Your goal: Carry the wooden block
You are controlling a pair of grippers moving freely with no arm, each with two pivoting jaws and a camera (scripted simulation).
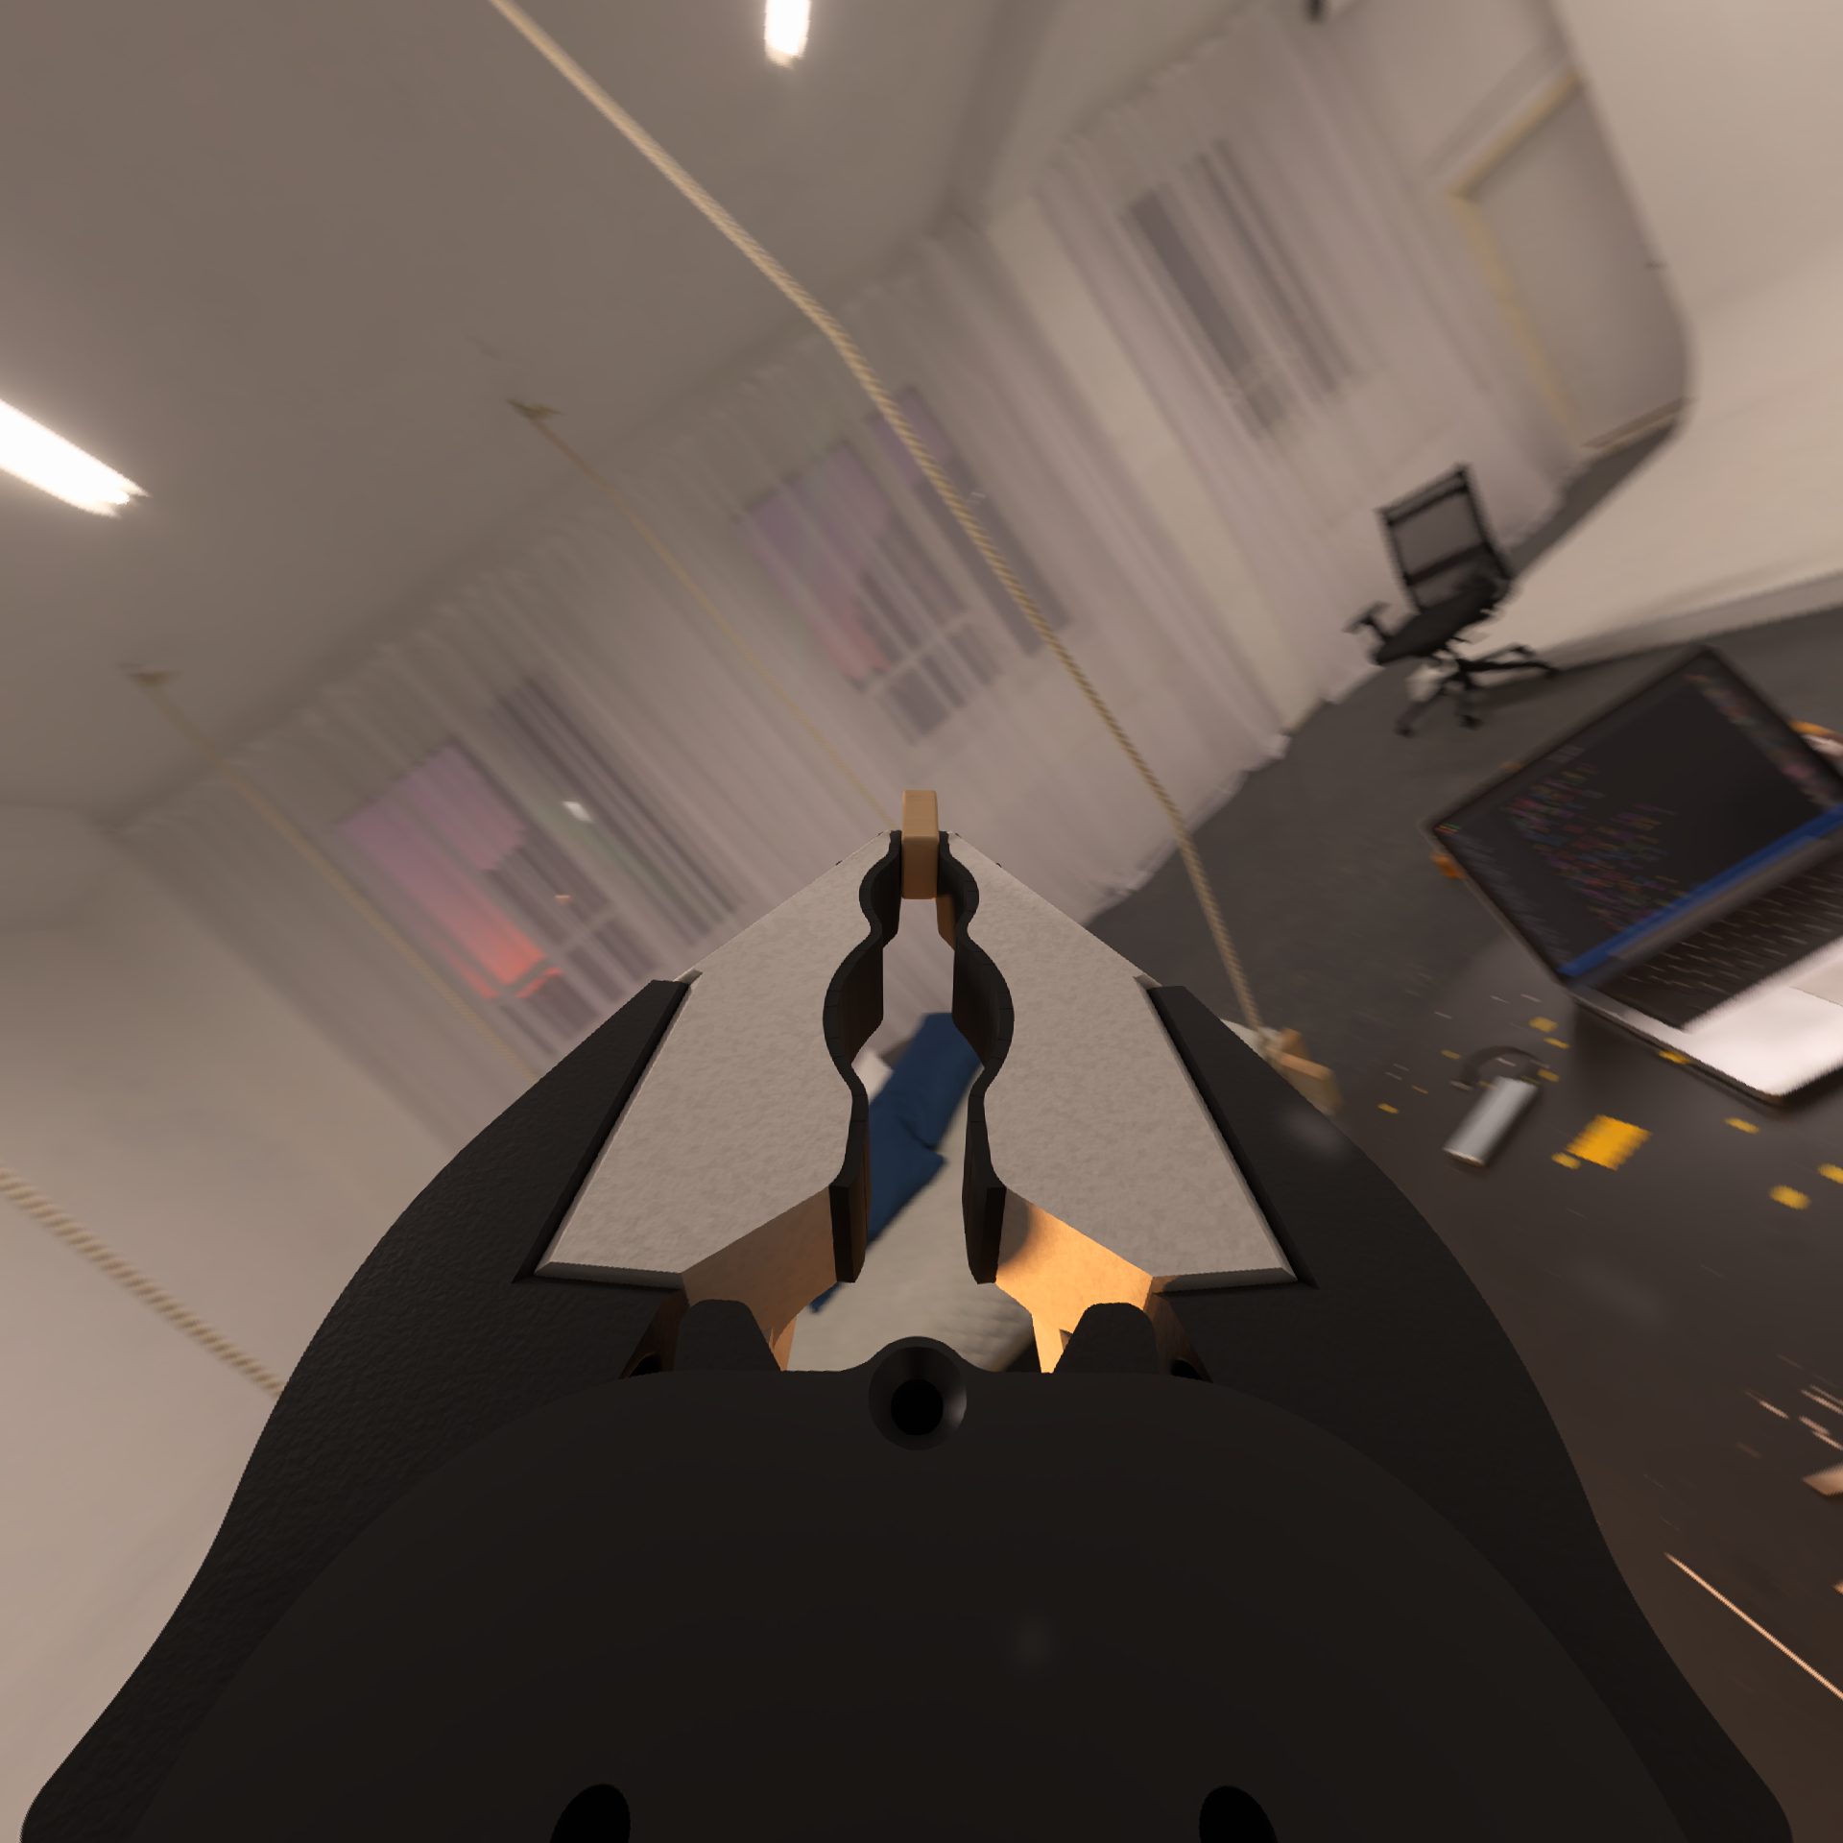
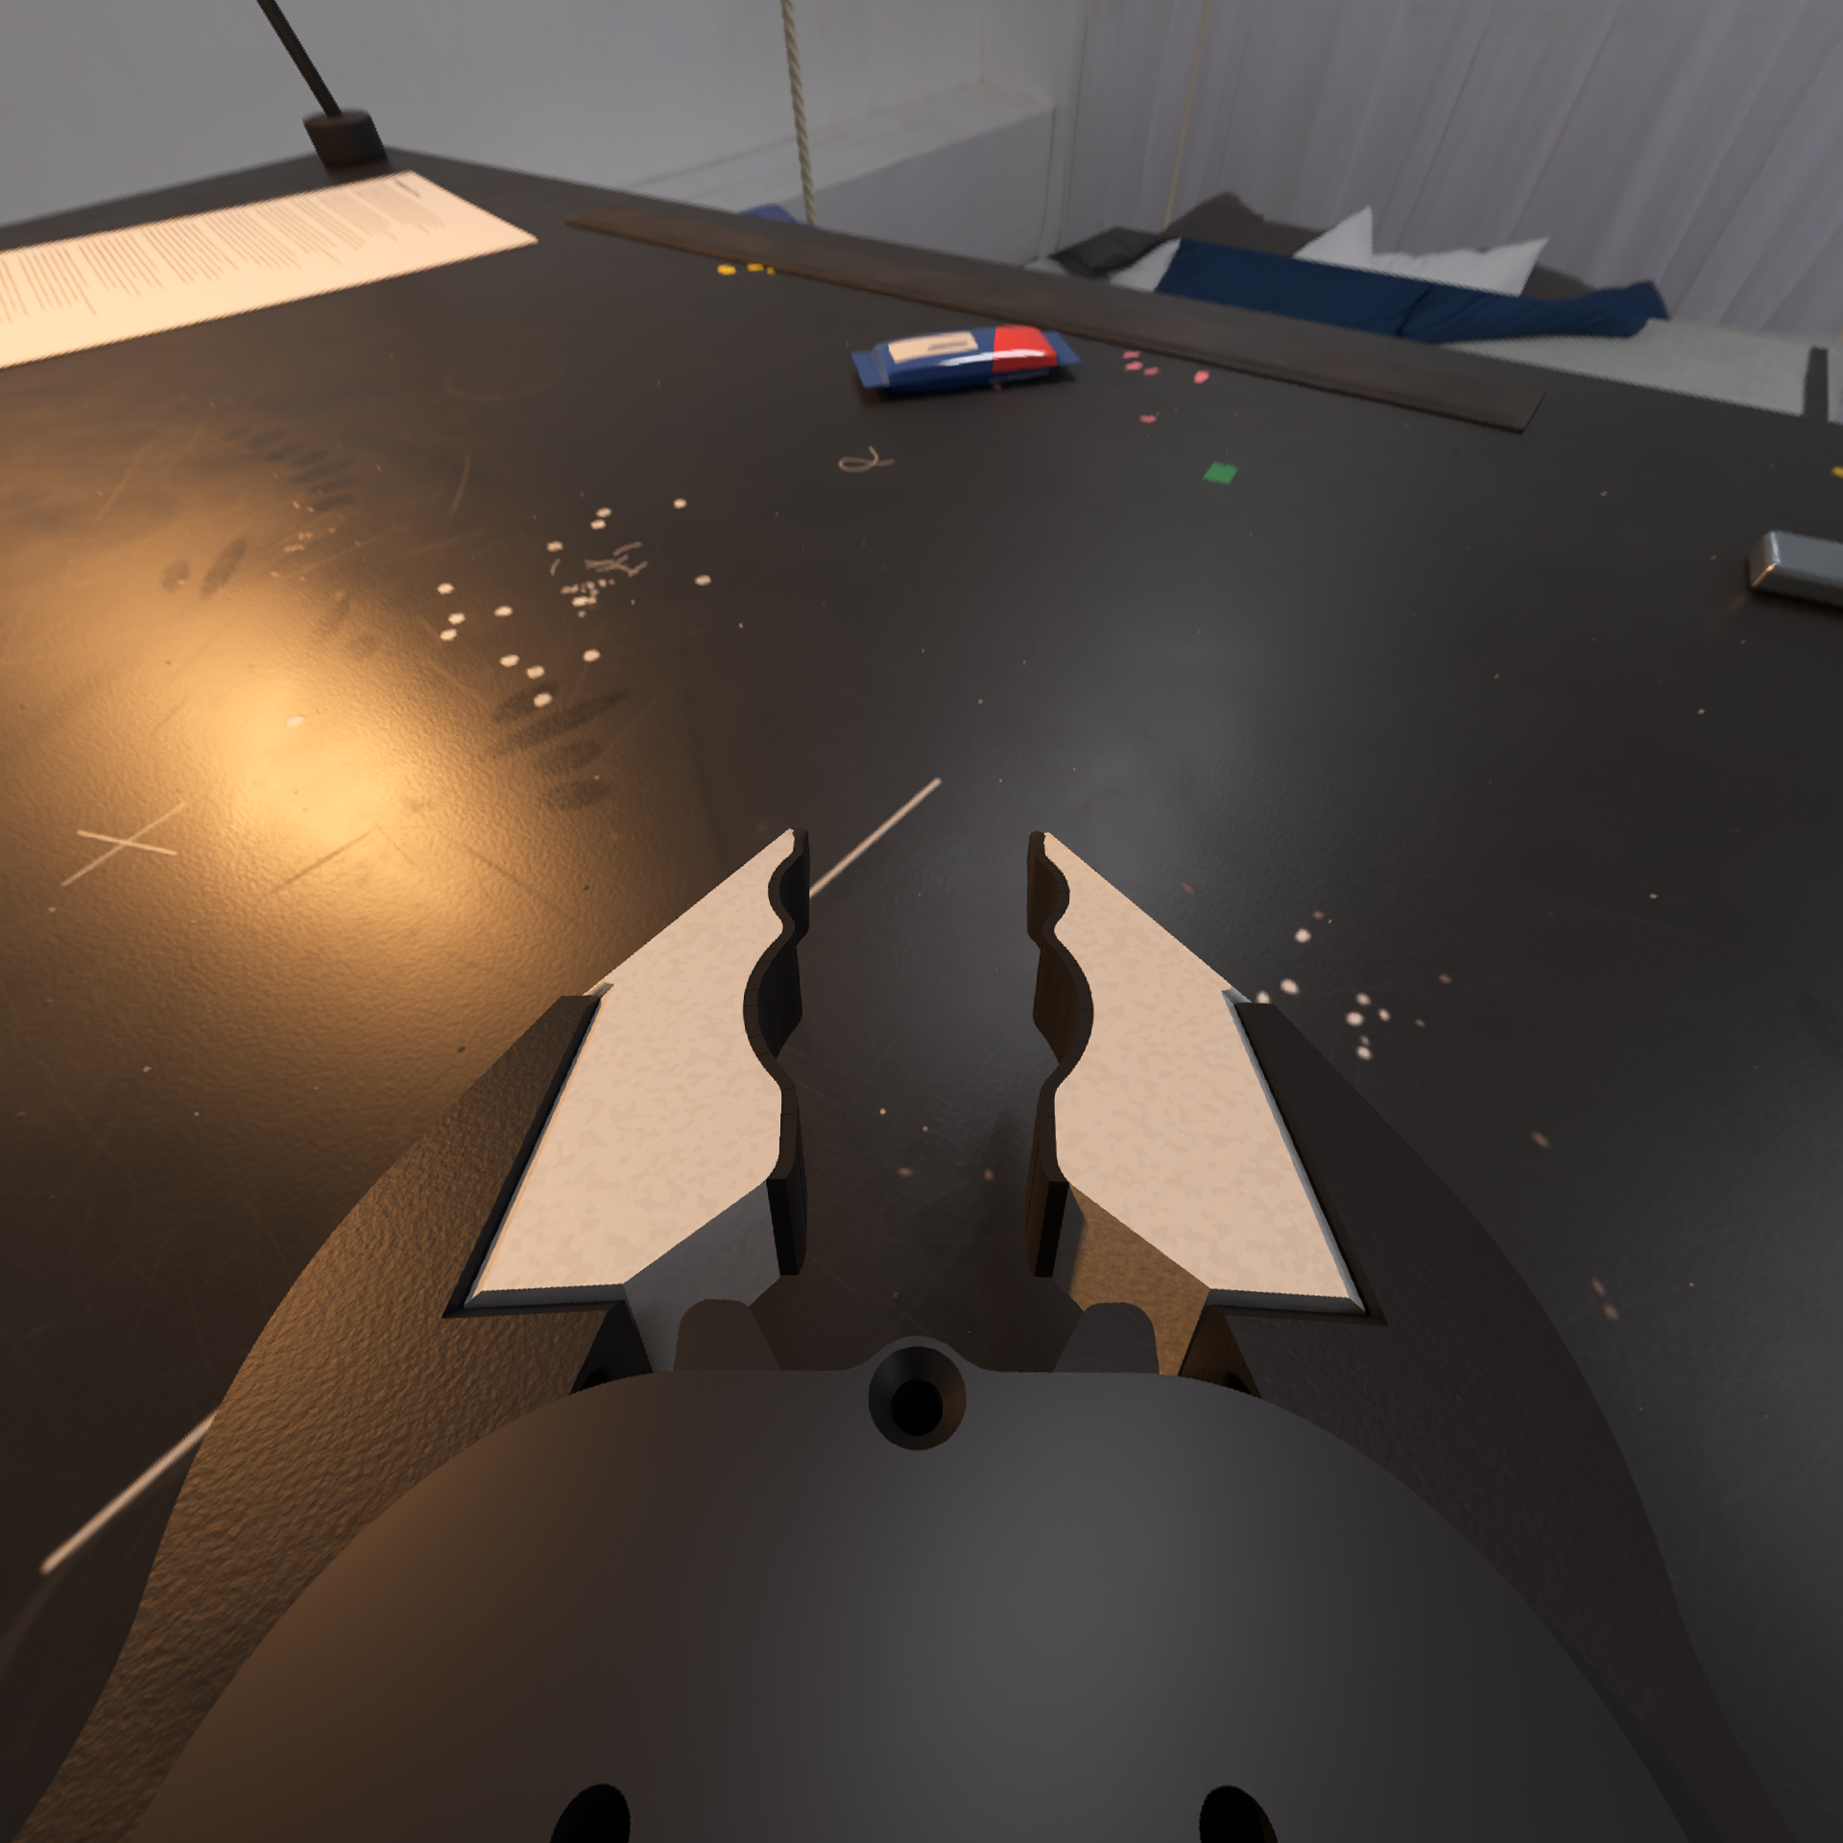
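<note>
Your left claw is clenched on the wooden block, a small tan piece pinched at the very tips of its two fingers, with the top of the block standing out past them. The block is up off the dark tabletop, and the left wrist view is tilted hard, so you see it against the pale ceiling and curtained windows rather than against any surface. To the right in that view, an open laptop rests on the tabletop with its dark screen lit, and a small silver cylinder with a ring lies just in front of it among scattered yellow specks. A black office chair stands on the floor well beyond. A pale rope runs down across the view to a small tan object at the tabletop edge. Your right claw is released, its fingers spread with nothing between them, hovering above the scratched tabletop. Well ahead of it lies a blue and red wrapped bar, just in front of a long dark strip. A printed sheet of paper lies at the far left beside a black lamp base, and a grey metal piece sits at the right edge.
</note>
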